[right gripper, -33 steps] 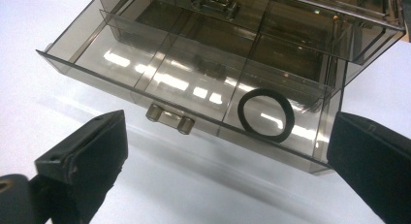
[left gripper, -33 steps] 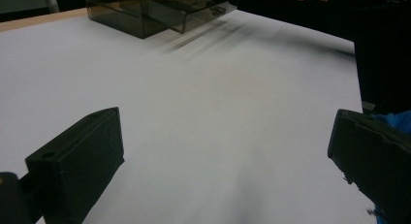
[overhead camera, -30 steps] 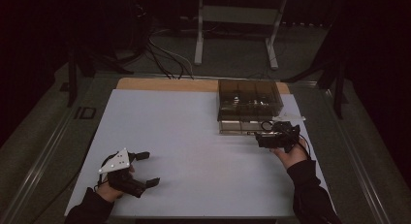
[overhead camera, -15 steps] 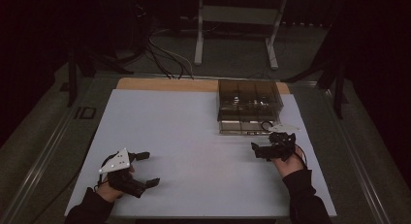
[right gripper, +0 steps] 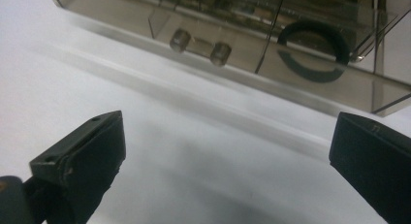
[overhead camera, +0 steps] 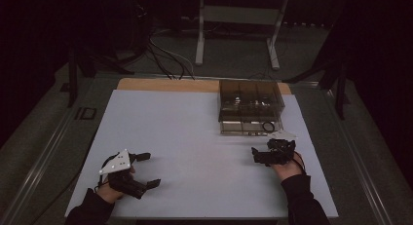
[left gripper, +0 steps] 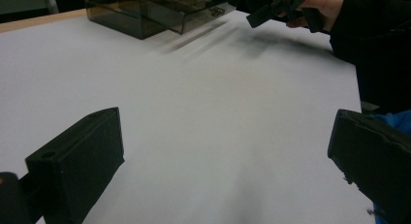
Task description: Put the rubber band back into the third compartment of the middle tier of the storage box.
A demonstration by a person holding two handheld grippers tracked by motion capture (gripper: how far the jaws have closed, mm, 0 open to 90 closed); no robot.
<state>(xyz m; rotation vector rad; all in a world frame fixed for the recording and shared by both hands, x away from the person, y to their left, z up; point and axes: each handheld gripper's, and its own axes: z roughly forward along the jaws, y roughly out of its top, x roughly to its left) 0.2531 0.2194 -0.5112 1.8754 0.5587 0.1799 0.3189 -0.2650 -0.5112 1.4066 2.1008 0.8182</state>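
Nearby, right claw (overhead camera: 257, 156) facing drawer box (overhead camera: 250, 107)

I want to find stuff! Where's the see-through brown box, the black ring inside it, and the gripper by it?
Smoky clear plastic box (overhead camera: 249, 96): high view, lid top.
Black ring (right gripper: 312, 50): right gripper view, its band.
Right hand-held gripper (overhead camera: 255, 156): high view, between fingertips.

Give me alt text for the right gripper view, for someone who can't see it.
The right gripper is open, its two black jaws spread wide above the white table with nothing between them. Just ahead lies a smoky clear plastic box, its front drawer showing a small handle and a black ring inside.
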